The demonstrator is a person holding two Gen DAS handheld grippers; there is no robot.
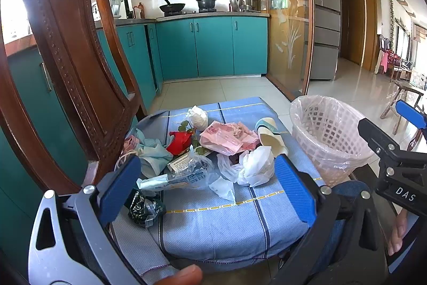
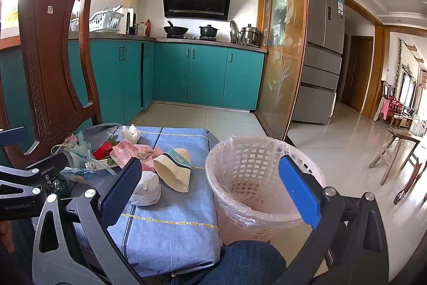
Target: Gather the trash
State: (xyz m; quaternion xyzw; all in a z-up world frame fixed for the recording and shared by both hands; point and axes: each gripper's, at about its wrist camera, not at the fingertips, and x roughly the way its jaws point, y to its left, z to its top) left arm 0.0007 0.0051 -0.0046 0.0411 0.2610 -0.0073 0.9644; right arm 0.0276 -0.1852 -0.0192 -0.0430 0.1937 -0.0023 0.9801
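Trash pile [image 1: 208, 151] is lying on the blue cloth [image 1: 226, 215] of the chair seat, the lined wastebasket [image 2: 256, 183] standing just beside it. Left gripper [image 1: 208, 186] is hovering spread wide over the wrappers, gripping nothing. Right gripper [image 2: 210, 186] is hanging equally spread before the basket rim.

In front of you a heap of crumpled plastic wrappers and bags [image 1: 202, 151] covers the cushion's far left part, a flattened cream paper cup with a teal band [image 2: 174, 168] at its right edge, beside the upright, bag-lined pink lattice plastic wastebasket [image 2: 256, 178].
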